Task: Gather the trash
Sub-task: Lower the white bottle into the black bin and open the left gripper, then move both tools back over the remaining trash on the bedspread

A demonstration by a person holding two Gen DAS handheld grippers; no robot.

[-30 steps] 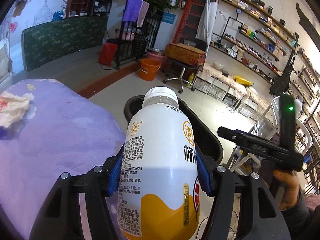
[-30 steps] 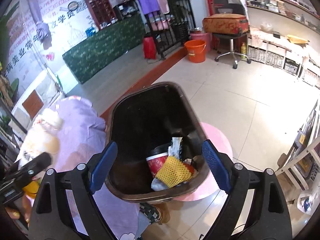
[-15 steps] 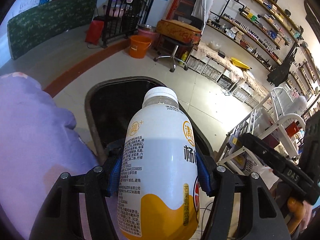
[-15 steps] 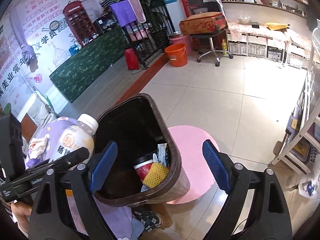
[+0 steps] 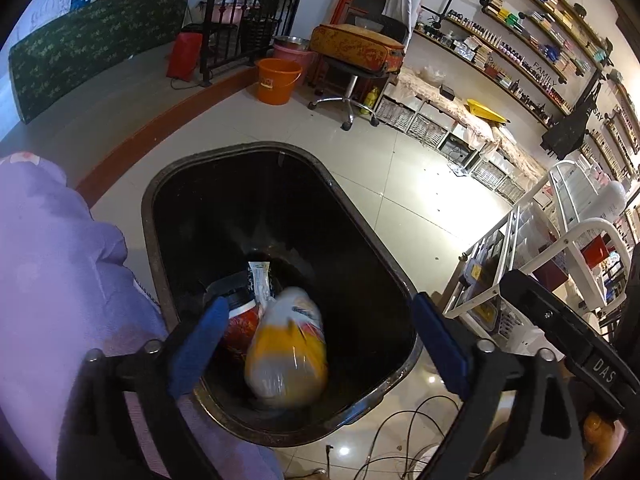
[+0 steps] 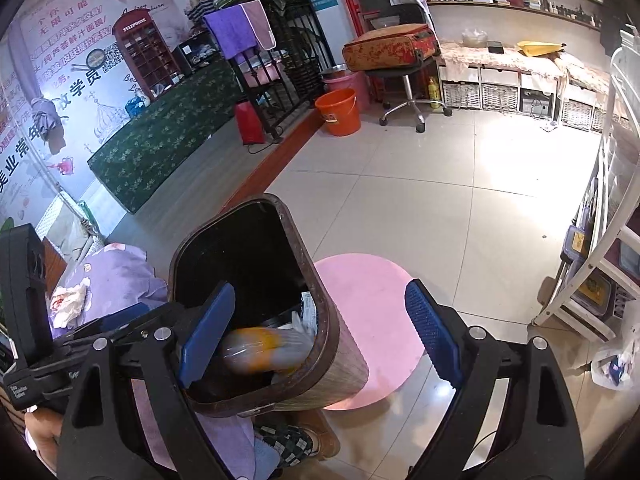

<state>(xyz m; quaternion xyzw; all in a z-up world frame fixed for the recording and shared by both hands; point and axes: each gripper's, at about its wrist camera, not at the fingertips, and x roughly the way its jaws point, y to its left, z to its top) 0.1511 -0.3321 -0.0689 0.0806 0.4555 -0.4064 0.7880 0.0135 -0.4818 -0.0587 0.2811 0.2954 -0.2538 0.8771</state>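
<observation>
My left gripper [image 5: 316, 338] hangs over the dark trash bin [image 5: 168, 272], its jaws opening wide and nothing pressed between the blue pads [image 5: 196, 346]. Below it the white and orange drink bottle [image 5: 286, 354] is a blur inside the bin, on top of a red cup [image 5: 236, 324] and a wrapper [image 5: 260, 284]. In the right wrist view the same bottle [image 6: 260, 346] shows blurred inside the bin [image 6: 328, 320]. My right gripper [image 6: 318, 336] stands open and empty beside the bin. A crumpled tissue [image 6: 70, 304] lies on the purple cloth [image 6: 116, 276].
The bin stands by a round pink mat [image 6: 372, 320] on the tiled floor. An orange bucket [image 5: 278, 80] and a swivel stool [image 5: 348, 80] stand further off. A white rack [image 5: 560, 264] is at the right. Cables [image 5: 400, 436] lie near the bin.
The left gripper has let go of the bottle, which has dropped from between the pads into the bin. The left hand moved over the bin's mouth. The right gripper stays open.
</observation>
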